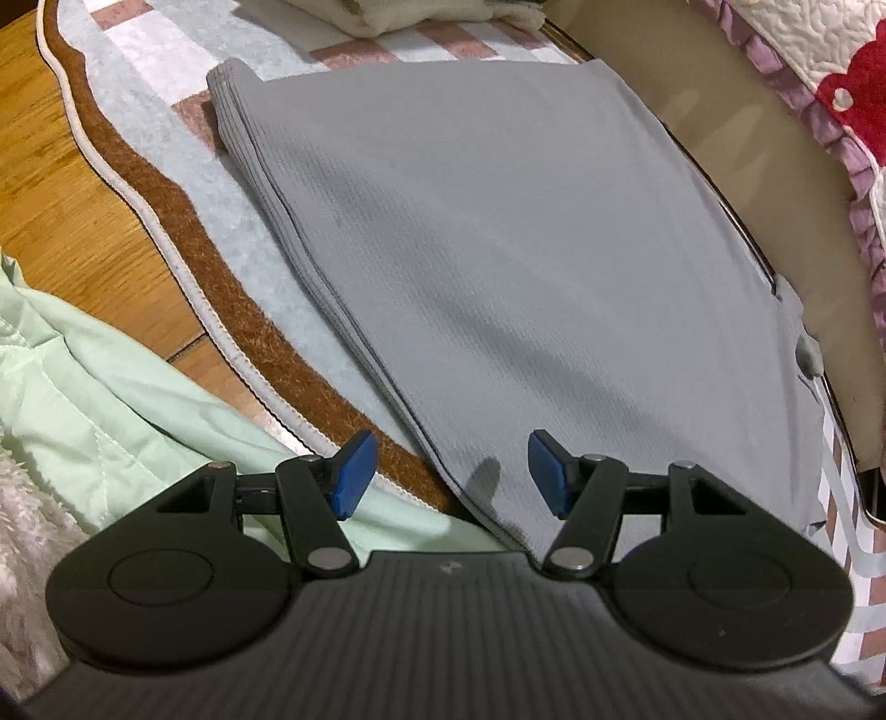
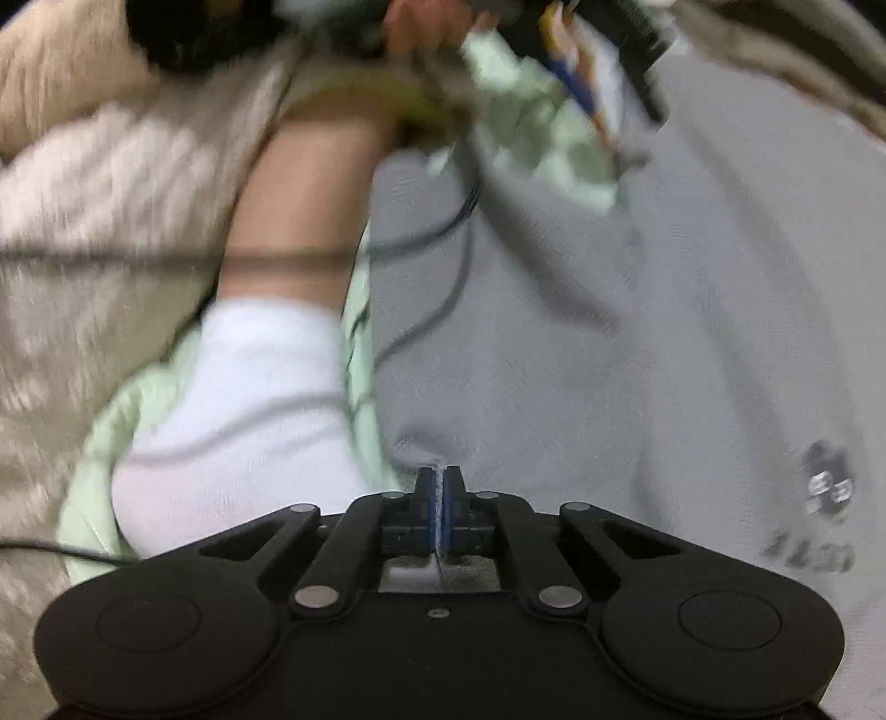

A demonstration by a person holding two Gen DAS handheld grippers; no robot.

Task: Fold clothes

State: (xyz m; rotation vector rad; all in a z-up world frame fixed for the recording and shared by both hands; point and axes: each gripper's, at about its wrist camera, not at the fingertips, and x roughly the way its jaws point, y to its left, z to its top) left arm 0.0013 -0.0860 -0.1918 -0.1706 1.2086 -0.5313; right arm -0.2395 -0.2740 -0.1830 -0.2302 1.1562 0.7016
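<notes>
The right wrist view was smeared by blur, so edges there were hard to make out. At its top a hand (image 2: 421, 27) and a dark shape were cut off by the frame, and what the hand held could not be told. A black cable (image 2: 437, 221) looped across the grey cloth and its ends ran out of sight. A dark print (image 2: 825, 487) on the far right of the cloth was too blurred to read. A leg (image 2: 299, 210) in a white sock (image 2: 243, 421) lay at the left on mint fabric (image 2: 360, 310), with beige fleece (image 2: 83, 249) beyond it.

The right gripper (image 2: 439, 487) had its blue pads pressed together on a pinch of the grey garment (image 2: 637, 360), a thin ridge of cloth showing between them.

In the left wrist view the grey garment (image 1: 498, 249) lay flat and folded on a striped mat (image 1: 144, 66), its ribbed edge (image 1: 232, 127) along the left. The garment's right side was cut off against a tan surface (image 1: 720, 111), and its near corner was hidden behind the gripper body. The left gripper (image 1: 451, 476) stood spread above that near corner, nothing between its pads, which did not touch the cloth. Mint fabric (image 1: 99, 376) was bunched at the near left on the wood floor (image 1: 66, 166). A cream cloth (image 1: 398, 16) at the far end was cut off by the frame. A quilt (image 1: 830, 83) crossed the far right corner, only partly seen

No containers showed in either view
</notes>
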